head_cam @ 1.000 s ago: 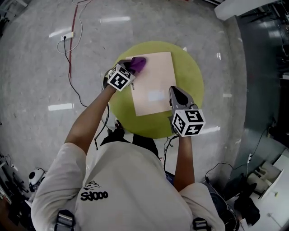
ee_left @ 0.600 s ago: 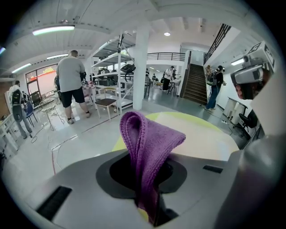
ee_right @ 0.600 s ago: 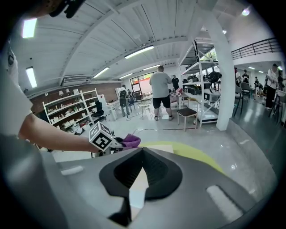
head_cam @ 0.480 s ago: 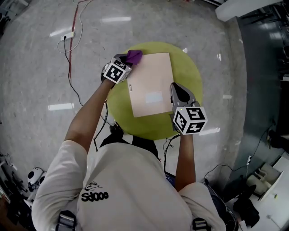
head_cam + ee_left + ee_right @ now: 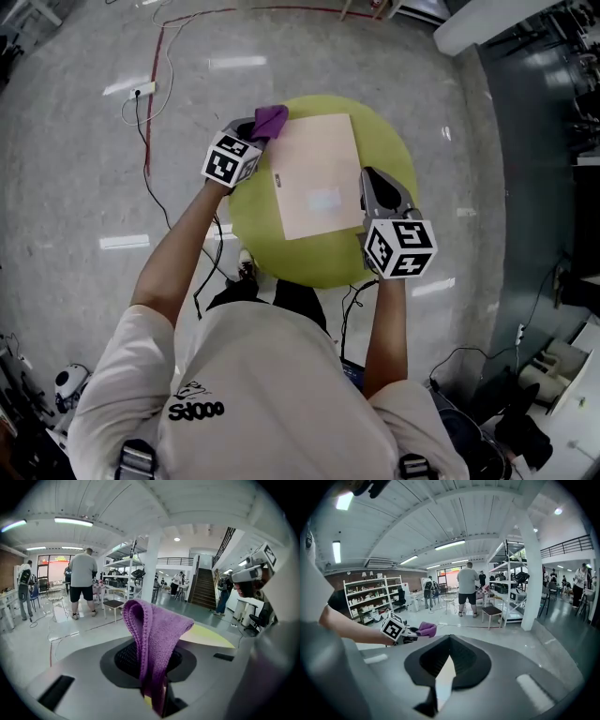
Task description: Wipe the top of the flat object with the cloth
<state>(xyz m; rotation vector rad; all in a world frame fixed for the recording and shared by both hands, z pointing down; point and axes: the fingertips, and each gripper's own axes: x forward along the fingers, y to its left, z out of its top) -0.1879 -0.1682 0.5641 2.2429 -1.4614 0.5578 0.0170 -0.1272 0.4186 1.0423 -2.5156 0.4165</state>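
A pale pink flat board (image 5: 319,178) lies on a round yellow-green table (image 5: 281,251). My left gripper (image 5: 258,128) is shut on a purple knitted cloth (image 5: 271,119), which sits at the board's far left corner, half over the table top. In the left gripper view the cloth (image 5: 152,641) stands folded up out of the shut jaws. My right gripper (image 5: 367,180) is at the board's right edge; in its own view a pale sliver of board (image 5: 443,677) sits pinched between the jaws. The same view shows the cloth (image 5: 426,629) to the left.
Cables and a power strip (image 5: 142,89) lie on the polished floor left of the table. In the gripper views a person (image 5: 83,581) stands in the room, with a stool (image 5: 491,611), shelving (image 5: 370,597) and a white pillar (image 5: 533,573).
My left gripper has carried the cloth from on top of the board's far left corner outward to the left, to the board's edge. The right gripper has stayed at the right edge.
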